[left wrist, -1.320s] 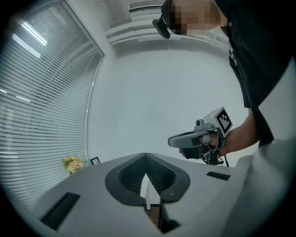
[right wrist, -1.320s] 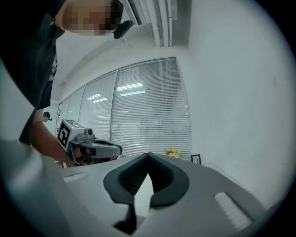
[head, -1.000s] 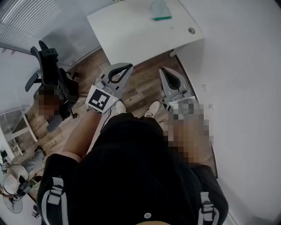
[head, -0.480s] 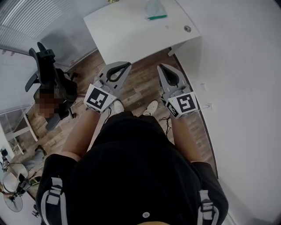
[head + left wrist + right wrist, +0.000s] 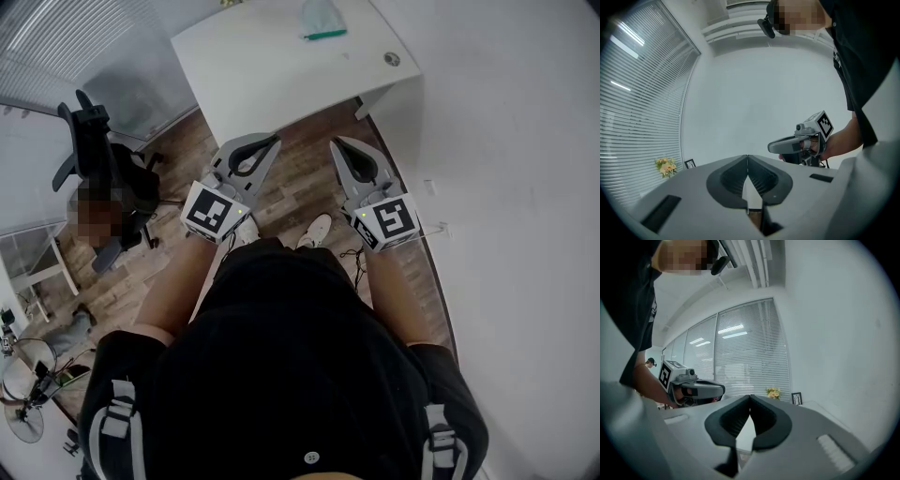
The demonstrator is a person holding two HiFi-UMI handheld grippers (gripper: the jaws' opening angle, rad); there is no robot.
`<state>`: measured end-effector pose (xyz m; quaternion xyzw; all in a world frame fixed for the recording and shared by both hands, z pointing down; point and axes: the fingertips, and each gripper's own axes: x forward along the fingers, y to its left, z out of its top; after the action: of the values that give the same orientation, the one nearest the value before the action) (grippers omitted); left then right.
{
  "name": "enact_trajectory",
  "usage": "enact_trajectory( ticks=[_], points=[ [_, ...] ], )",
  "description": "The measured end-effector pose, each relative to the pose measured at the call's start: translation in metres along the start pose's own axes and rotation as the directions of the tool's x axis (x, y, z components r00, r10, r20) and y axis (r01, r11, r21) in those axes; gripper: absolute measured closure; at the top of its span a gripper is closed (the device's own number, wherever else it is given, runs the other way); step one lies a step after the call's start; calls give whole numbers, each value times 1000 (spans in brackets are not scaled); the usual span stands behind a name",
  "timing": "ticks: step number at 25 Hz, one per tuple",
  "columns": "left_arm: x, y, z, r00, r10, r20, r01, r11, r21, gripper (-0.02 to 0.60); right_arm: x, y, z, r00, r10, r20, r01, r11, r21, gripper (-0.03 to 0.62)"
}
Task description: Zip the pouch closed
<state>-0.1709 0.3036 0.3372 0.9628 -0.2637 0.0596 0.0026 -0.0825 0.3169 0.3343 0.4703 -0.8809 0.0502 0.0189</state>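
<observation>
A clear pouch [image 5: 322, 17] with a green zip strip [image 5: 324, 36] lies at the far end of the white table [image 5: 272, 75]. Both grippers are held out level over the wooden floor, just short of the table's near edge and well away from the pouch. My left gripper [image 5: 277, 140] is shut with nothing in it, and its jaws meet in the left gripper view [image 5: 747, 157]. My right gripper [image 5: 335, 143] is likewise shut and empty [image 5: 750, 397]. Each gripper shows in the other's view: the right gripper [image 5: 802, 143], the left gripper [image 5: 693, 388].
A black office chair [image 5: 94, 155] and a seated person stand left of the table. A white wall [image 5: 516, 187] runs along the right. My shoes [image 5: 316, 229] are on the floor below the grippers. Yellow flowers [image 5: 774, 393] and a small frame [image 5: 796, 398] sit by the blinds.
Both grippers have moved forward a little, closer to the table's near edge, still shut and empty. The pouch lies where it was.
</observation>
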Motion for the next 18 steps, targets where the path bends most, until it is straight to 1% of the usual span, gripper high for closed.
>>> enact_trajectory(
  ticks=[3, 5, 7, 9, 10, 13, 15, 16, 18],
  points=[
    [8, -7, 4, 1000, 9, 13, -9, 1000, 3, 574, -6, -8, 0, 1000, 10, 4, -10, 1000, 3, 582],
    [14, -10, 8, 999, 29, 19, -29, 1000, -5, 572, -10, -14, 2, 1000, 20, 4, -20, 1000, -9, 577],
    [20, -12, 7, 999, 50, 11, -50, 999, -7, 565, -14, -21, 4, 999, 32, 6, -32, 999, -20, 521],
    [28, -16, 6, 998, 61, 10, -61, 998, -9, 521, -19, -29, 5, 999, 40, 14, -39, 999, -14, 473],
    [32, -19, 6, 998, 62, 16, -62, 998, -8, 488, -22, -33, 4, 999, 42, 20, -42, 999, -10, 453],
    [40, -24, 4, 997, 76, 14, -76, 997, -3, 399, -28, -42, 5, 998, 59, 30, -59, 998, -10, 403],
    [44, -25, 8, 995, 92, 28, -91, 996, -10, 335, -30, -48, 6, 997, 69, 29, -69, 998, -14, 379],
    [47, -26, 9, 995, 98, 37, -97, 995, -15, 313, -32, -51, 6, 997, 74, 27, -73, 997, -14, 364],
    [54, -28, 10, 993, 107, 41, -106, 994, -19, 294, -35, -57, 6, 996, 82, 24, -82, 997, -11, 334]
  ],
)
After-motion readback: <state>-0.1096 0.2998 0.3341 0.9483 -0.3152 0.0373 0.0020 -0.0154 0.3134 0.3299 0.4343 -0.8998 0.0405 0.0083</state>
